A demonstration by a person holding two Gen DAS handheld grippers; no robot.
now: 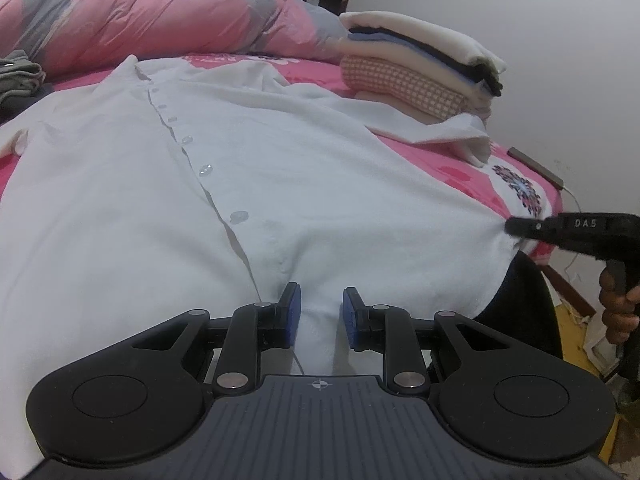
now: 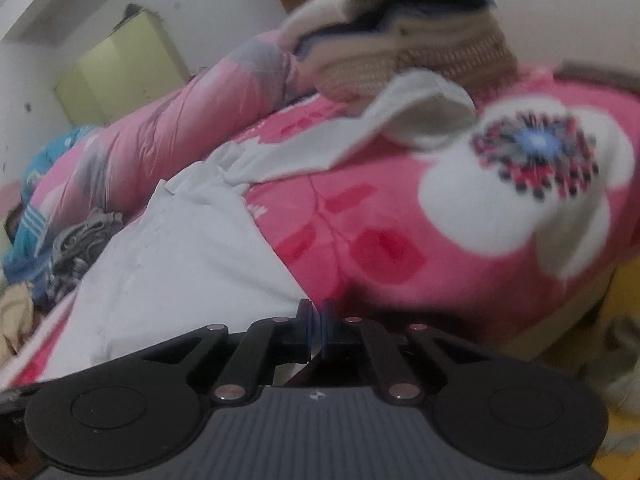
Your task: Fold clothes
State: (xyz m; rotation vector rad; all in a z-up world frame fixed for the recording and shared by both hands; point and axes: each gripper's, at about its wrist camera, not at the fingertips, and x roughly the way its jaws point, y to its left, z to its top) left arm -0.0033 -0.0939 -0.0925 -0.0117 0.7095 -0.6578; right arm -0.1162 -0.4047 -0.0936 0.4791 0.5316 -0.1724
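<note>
Shirt (image 1: 280,184) lies spread face-up, buttoned, across the bed (image 1: 480,176), filling mid-frame; folded stack (image 1: 420,60) upper right. Looks like hem-grab for a fold, judging by positions. Left gripper (image 1: 319,316) gapes over the hem, holding nothing. Right gripper (image 2: 318,330) is pinched closed at shirt's lower corner; cloth between pads likely, blurred.
</note>
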